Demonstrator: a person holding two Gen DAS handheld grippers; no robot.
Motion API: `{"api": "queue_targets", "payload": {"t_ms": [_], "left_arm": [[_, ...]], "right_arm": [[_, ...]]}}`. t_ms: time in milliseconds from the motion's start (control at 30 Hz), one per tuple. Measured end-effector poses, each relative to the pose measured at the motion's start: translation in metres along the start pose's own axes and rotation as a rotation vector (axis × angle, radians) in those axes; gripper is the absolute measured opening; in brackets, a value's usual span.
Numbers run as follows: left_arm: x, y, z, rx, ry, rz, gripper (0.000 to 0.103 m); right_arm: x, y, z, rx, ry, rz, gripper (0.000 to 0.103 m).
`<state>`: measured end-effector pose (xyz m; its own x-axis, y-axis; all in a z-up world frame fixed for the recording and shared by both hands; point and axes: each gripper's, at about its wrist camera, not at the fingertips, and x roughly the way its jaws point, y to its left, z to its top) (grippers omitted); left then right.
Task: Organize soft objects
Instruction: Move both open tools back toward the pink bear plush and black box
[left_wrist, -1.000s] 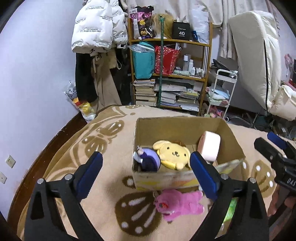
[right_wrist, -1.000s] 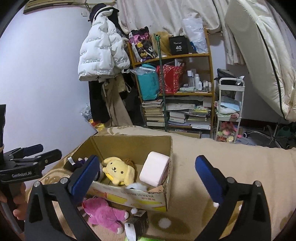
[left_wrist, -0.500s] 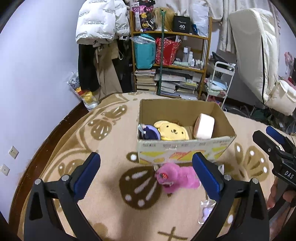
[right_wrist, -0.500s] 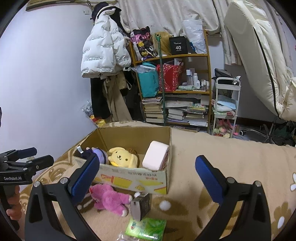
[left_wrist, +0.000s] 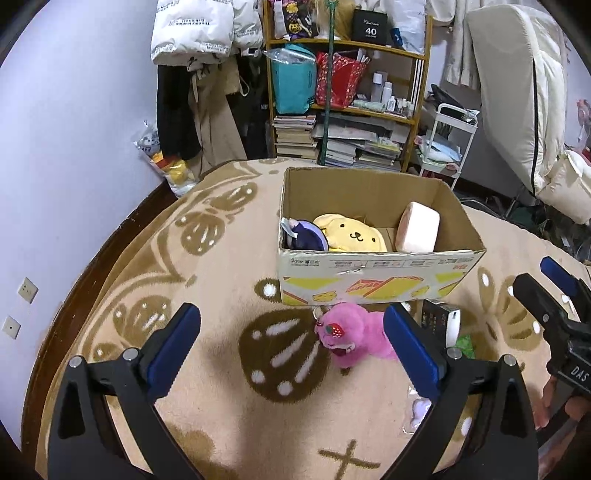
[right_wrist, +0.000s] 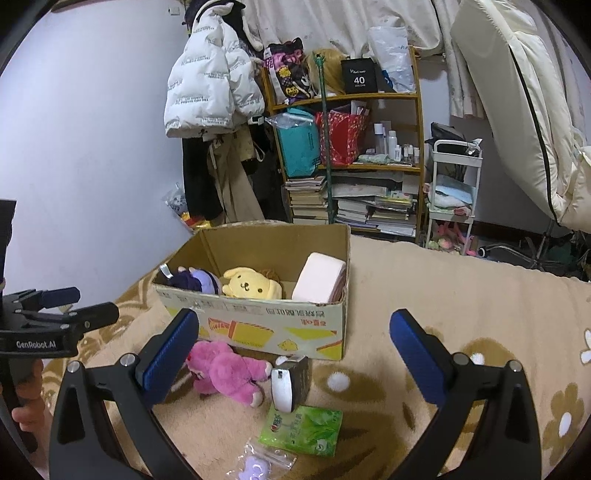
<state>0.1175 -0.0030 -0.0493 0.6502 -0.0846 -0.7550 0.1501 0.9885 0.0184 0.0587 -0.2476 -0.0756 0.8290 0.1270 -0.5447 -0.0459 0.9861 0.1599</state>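
A cardboard box (left_wrist: 373, 278) (right_wrist: 258, 326) stands on the beige carpet. Inside it lie a yellow dog plush (left_wrist: 351, 234) (right_wrist: 249, 286), a purple plush (left_wrist: 306, 238) (right_wrist: 194, 280) and a pink foam block (left_wrist: 419, 230) (right_wrist: 319, 282). In front of the box a pink plush (left_wrist: 351, 334) (right_wrist: 225, 371) rests on the carpet. My left gripper (left_wrist: 291, 347) hovers open just before it, the plush near its right finger. My right gripper (right_wrist: 293, 350) is open too, farther right, with nothing held.
A dark small box with a white part (right_wrist: 290, 380) (left_wrist: 441, 319), a green packet (right_wrist: 304, 428) and a clear bag holding something lilac (right_wrist: 258, 463) lie beside the pink plush. A cluttered shelf (right_wrist: 347, 155), hanging coats (right_wrist: 212, 88) and a white trolley (right_wrist: 454, 192) line the back.
Both grippers have pulled back and up from the box. The pink plush and small items on the carpet now show fully. Nothing was taken hold of.
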Motion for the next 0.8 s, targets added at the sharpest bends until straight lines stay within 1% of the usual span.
{"api": "queue_targets", "payload": {"t_ms": [200, 367, 533, 633, 800], "left_arm": [[0.019, 0.002, 0.004, -0.037, 0.04, -0.007, 0.098], [0.032, 0.0, 0.01, -0.034, 0.056, -0.008, 0.098], [0.048, -0.003, 0.011, -0.038, 0.09, -0.001, 0.098], [0.059, -0.004, 0.011, -0.045, 0.115, 0.0, 0.098], [0.073, -0.002, 0.009, -0.065, 0.153, -0.01, 0.098]], "right_arm": [[0.012, -0.003, -0.003, 0.006, 0.033, -0.016, 0.103], [0.025, -0.007, -0.007, 0.014, 0.067, -0.029, 0.103], [0.036, -0.011, -0.01, 0.028, 0.097, -0.036, 0.103], [0.046, -0.014, -0.014, 0.032, 0.131, -0.059, 0.103], [0.059, -0.02, -0.018, 0.054, 0.177, -0.061, 0.103]]}}
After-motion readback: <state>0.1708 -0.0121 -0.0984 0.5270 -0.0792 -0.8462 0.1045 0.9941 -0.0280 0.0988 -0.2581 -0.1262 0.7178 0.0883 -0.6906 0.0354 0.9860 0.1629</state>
